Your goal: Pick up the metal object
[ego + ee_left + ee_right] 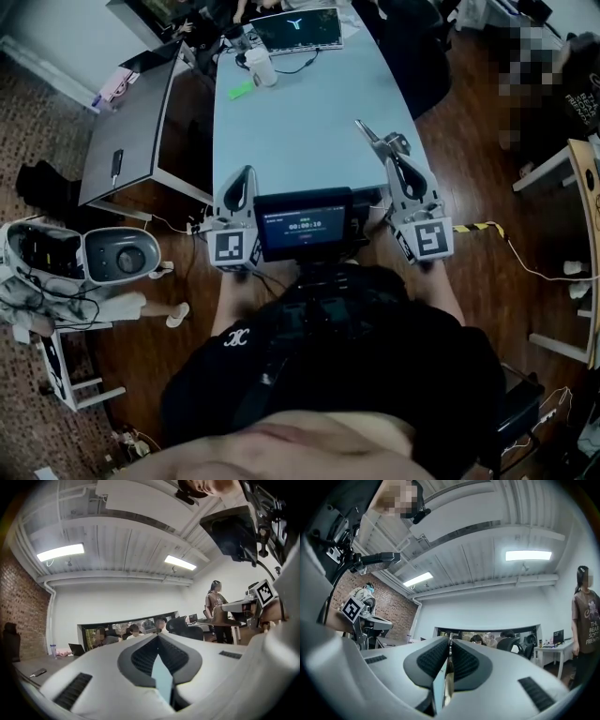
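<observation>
Long pale-blue table [300, 131] on a dark wood floor [487, 187]. A laptop [298, 28] and a white cup [261, 67] sit at the far end, with a grey desk [131, 122] to the left. The right gripper [392, 161] is clenched on the metal object [373, 139] over the table's right edge, seemingly clear of it. The left gripper [247, 172] is closed with nothing in it. Brick wall [389, 604], ceiling lights [528, 555].

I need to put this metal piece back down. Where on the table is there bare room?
The pale blue table is bare across its middle and near stretch, from the small green object down to the left gripper and right gripper. The far end is crowded: open laptop, white cup, black cable.
</observation>
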`<move>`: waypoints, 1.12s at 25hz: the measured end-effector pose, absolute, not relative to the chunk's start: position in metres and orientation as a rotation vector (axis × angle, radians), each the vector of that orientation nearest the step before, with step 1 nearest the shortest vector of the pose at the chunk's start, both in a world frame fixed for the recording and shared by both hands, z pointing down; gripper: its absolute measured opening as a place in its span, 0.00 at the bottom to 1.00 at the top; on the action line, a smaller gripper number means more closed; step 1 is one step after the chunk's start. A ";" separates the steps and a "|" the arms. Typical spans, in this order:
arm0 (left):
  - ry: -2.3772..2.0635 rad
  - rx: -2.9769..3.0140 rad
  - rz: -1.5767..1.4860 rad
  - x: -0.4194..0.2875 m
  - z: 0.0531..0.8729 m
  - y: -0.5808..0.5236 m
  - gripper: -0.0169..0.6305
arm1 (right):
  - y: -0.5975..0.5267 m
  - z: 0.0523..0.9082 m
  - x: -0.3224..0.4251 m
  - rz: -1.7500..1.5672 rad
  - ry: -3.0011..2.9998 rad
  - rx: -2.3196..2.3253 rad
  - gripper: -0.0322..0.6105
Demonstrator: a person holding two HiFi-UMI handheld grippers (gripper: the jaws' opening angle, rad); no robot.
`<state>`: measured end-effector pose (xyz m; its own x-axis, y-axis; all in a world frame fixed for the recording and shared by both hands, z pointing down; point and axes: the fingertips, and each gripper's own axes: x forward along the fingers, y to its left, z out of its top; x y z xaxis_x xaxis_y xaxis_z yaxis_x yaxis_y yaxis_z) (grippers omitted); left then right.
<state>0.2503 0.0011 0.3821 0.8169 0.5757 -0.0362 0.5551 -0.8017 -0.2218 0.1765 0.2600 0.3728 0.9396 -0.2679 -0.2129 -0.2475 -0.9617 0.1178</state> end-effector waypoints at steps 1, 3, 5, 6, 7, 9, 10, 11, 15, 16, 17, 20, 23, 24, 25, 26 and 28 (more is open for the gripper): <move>-0.882 -2.791 0.150 0.247 0.382 -0.005 0.02 | 0.256 0.372 0.173 -0.353 -0.391 3.011 0.05; -0.880 -2.767 0.155 0.238 0.383 -0.018 0.02 | 0.246 0.370 0.162 -0.366 -0.381 3.016 0.05; -0.871 -2.744 0.175 0.223 0.383 -0.030 0.02 | 0.239 0.368 0.146 -0.384 -0.380 3.015 0.05; -0.865 -2.746 0.181 0.210 0.381 -0.034 0.02 | 0.238 0.366 0.134 -0.408 -0.374 3.015 0.05; -0.859 -2.753 0.183 0.192 0.379 -0.038 0.02 | 0.236 0.364 0.118 -0.440 -0.367 3.015 0.05; -0.849 -2.768 0.187 0.148 0.377 -0.049 0.02 | 0.225 0.361 0.079 -0.481 -0.368 3.015 0.05; -0.846 -2.776 0.189 0.128 0.377 -0.057 0.02 | 0.215 0.359 0.060 -0.481 -0.378 3.013 0.05; -0.844 -2.784 0.191 0.111 0.377 -0.067 0.02 | 0.204 0.356 0.043 -0.478 -0.387 3.008 0.05; -0.843 -2.783 0.206 0.072 0.380 -0.108 0.02 | 0.161 0.334 0.000 -0.566 -0.391 2.975 0.05; -0.846 -2.786 0.200 0.067 0.383 -0.120 0.02 | 0.148 0.331 -0.008 -0.575 -0.396 2.968 0.05; -0.853 -2.787 0.193 0.064 0.385 -0.130 0.02 | 0.136 0.328 -0.014 -0.576 -0.398 2.962 0.05; -0.882 -2.778 0.181 0.062 0.391 -0.143 0.02 | 0.119 0.323 -0.024 -0.552 -0.399 2.970 0.05; -0.898 -2.771 0.173 0.060 0.389 -0.143 0.02 | 0.119 0.317 -0.031 -0.555 -0.381 2.969 0.05; -0.898 -2.773 0.169 0.060 0.387 -0.143 0.02 | 0.119 0.317 -0.033 -0.547 -0.379 2.972 0.05; -0.899 -2.776 0.167 0.060 0.386 -0.144 0.02 | 0.118 0.317 -0.034 -0.534 -0.380 2.977 0.05; -0.899 -2.780 0.166 0.059 0.385 -0.144 0.02 | 0.118 0.316 -0.035 -0.527 -0.379 2.980 0.05; -0.900 -2.783 0.166 0.059 0.384 -0.144 0.02 | 0.121 0.311 -0.036 -0.549 -0.366 2.973 0.05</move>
<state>0.0590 -0.1438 0.3835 0.8071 0.5890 -0.0419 0.5650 -0.7910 -0.2347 -0.0355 0.1207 0.3114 0.9063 -0.2518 -0.3396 -0.2171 -0.9665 0.1372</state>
